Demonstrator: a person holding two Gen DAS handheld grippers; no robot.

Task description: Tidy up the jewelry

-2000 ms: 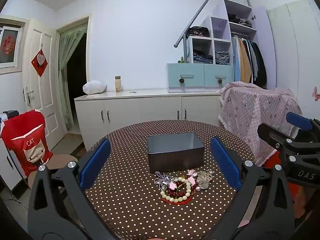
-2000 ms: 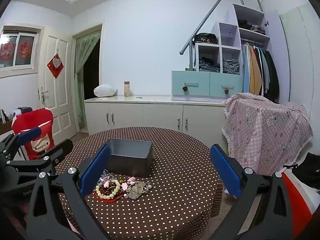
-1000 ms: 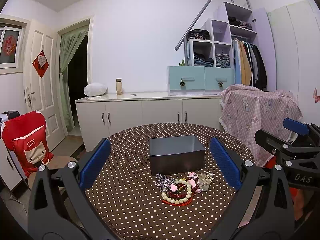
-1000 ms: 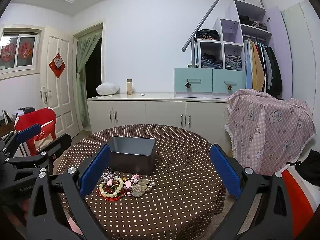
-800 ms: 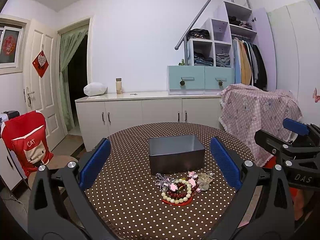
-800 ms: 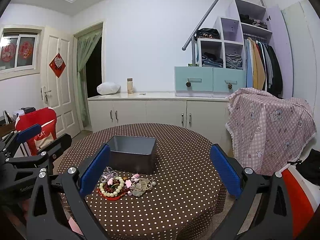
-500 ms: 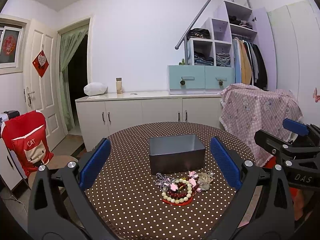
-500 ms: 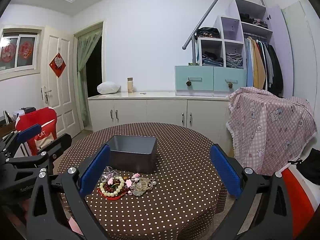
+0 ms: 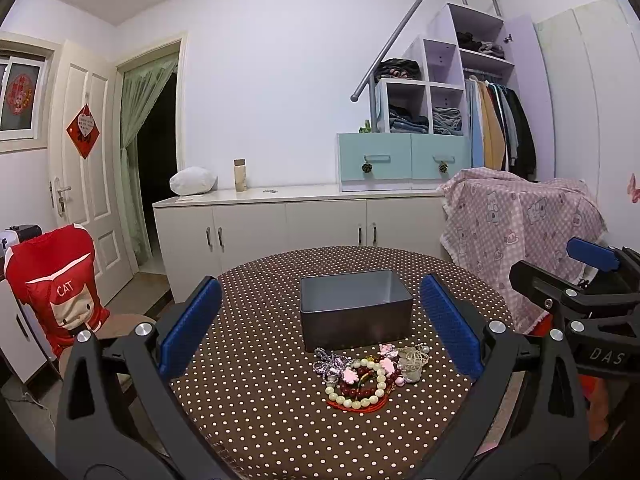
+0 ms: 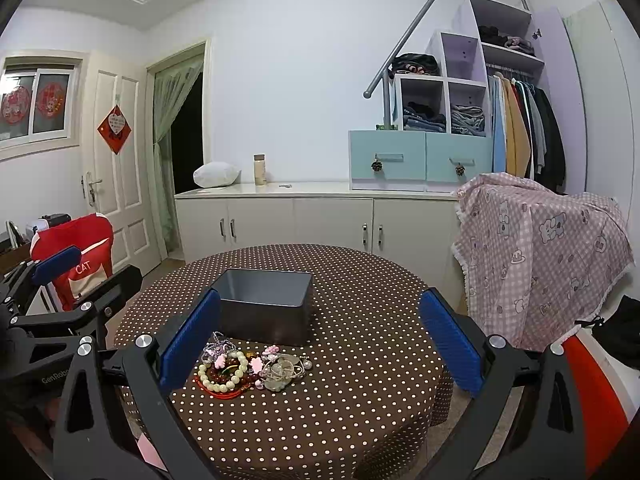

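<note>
Jewelry (image 9: 366,376) on table, both tools (image 9: 320,322) spread, hovering

slight upward drift, both views

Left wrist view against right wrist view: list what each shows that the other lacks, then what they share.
Only the left wrist view shows the right claw from the side, at its right edge, and a pink butterfly sticker on the wall.

Only the right wrist view shows the left claw from the side, at its left edge, and a dark garment at the far right.

Both show the grey tin box on the polka-dot table, the jewelry pile in front of it, the red chair cover and the pink checked cloth. Both claws are open and hold nothing.
</note>
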